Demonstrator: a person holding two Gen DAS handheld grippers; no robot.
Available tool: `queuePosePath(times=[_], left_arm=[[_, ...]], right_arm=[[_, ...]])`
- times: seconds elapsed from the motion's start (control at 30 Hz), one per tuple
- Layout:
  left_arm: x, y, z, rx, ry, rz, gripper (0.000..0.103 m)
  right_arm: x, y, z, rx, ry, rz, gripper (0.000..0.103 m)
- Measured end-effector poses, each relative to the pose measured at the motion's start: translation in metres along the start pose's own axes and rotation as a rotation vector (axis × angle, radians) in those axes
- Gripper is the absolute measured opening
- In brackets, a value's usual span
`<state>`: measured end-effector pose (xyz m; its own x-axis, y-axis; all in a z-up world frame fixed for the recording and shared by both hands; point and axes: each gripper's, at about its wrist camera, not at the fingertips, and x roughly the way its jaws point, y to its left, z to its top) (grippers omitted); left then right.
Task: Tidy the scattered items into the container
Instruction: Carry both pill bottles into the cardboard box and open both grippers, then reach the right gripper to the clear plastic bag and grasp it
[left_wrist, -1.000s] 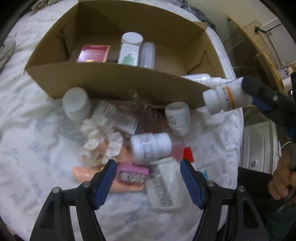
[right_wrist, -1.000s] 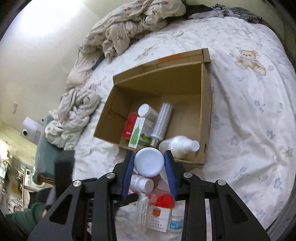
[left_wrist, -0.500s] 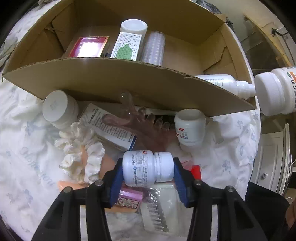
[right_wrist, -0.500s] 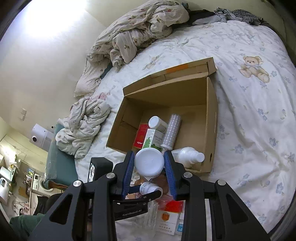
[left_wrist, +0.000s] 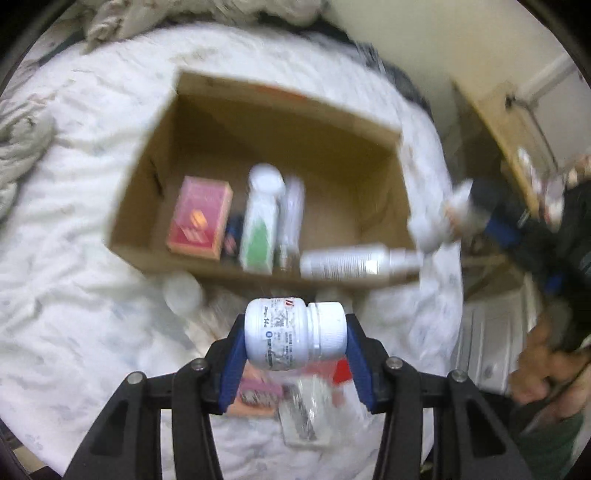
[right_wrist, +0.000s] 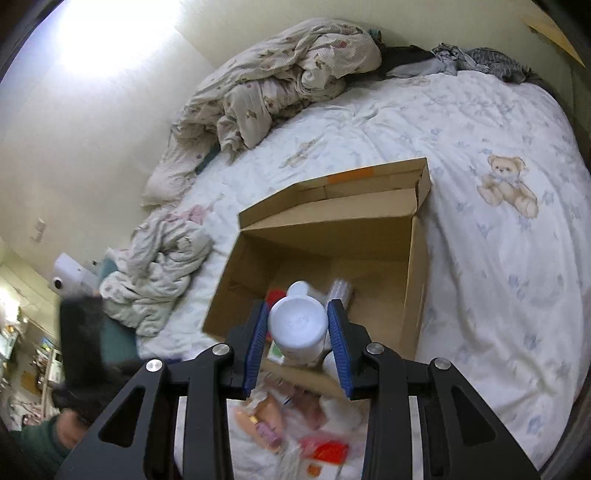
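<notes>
Left gripper (left_wrist: 295, 341): the jaws stand partly closed, clamped on a white pill bottle (left_wrist: 293, 334) lying crosswise between the blue pads, base against the left pad and cap against the right. The bottle is clear of the bed.

Ahead of these jaws sits the open cardboard box (left_wrist: 207, 122) on the white bedspread (left_wrist: 74, 221). Inside it, ahead and slightly left of the jaws: a red carton (left_wrist: 199, 218), a green-and-white carton (left_wrist: 258, 229) and a white spray bottle (left_wrist: 351, 262) lying along the near wall. A white jar (left_wrist: 183, 295) lies just ahead-left of the jaws, outside the box. Beneath and behind the pads, loose packets remain on the bedspread; the view is blurred and their kind cannot be told.

Right gripper (right_wrist: 298, 328): the jaws are narrowly set and gripping a second white bottle (right_wrist: 297, 325), held end-on with its flat round end facing the camera. It sits over the near wall of the box (right_wrist: 325, 221). Below the pads, blurred pink and red items (right_wrist: 325, 452) lie on the bedspread.
</notes>
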<state>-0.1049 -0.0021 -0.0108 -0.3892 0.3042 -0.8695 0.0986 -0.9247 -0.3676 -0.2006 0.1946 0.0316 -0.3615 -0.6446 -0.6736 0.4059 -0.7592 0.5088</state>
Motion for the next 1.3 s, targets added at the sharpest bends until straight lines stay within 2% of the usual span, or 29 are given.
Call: queuePosePath(times=[0.1, 0.23, 0.4, 0.63, 0.83, 1.03, 1.07, 1.1, 1.17, 1.3], left_arm=[[-0.012, 0.013, 0.031, -0.023, -0.055, 0.027, 0.05], [0.002, 0.024, 0.062, -0.038, -0.064, 0.082, 0.05], [0.027, 0.027, 0.095, -0.009, -0.027, 0.153, 0.05], [0.078, 0.03, 0.121, 0.026, 0.037, 0.221, 0.05], [0.118, 0.033, 0.135, 0.044, 0.069, 0.283, 0.05], [0.133, 0.036, 0.135, 0.043, 0.096, 0.303, 0.05], [0.134, 0.037, 0.135, 0.037, 0.1, 0.306, 0.052], [0.134, 0.038, 0.135, 0.028, 0.105, 0.311, 0.062], [0.13, 0.04, 0.135, 0.015, 0.109, 0.303, 0.073], [0.111, 0.035, 0.129, 0.028, 0.091, 0.291, 0.074]], right_arm=[[0.026, 0.0, 0.007, -0.04, 0.038, -0.047, 0.036], [0.058, -0.005, 0.008, -0.064, 0.099, -0.086, 0.036], [0.083, -0.015, 0.004, -0.049, 0.163, -0.089, 0.036], [0.1, -0.024, -0.005, -0.04, 0.229, -0.095, 0.037], [0.099, -0.022, -0.006, -0.062, 0.232, -0.112, 0.036], [0.097, -0.023, -0.005, -0.06, 0.229, -0.131, 0.037], [0.095, -0.024, -0.004, -0.048, 0.222, -0.129, 0.038], [0.092, -0.024, -0.002, -0.033, 0.21, -0.128, 0.042], [0.084, -0.023, 0.003, -0.025, 0.179, -0.132, 0.049], [0.067, -0.017, 0.008, -0.031, 0.136, -0.104, 0.05]])
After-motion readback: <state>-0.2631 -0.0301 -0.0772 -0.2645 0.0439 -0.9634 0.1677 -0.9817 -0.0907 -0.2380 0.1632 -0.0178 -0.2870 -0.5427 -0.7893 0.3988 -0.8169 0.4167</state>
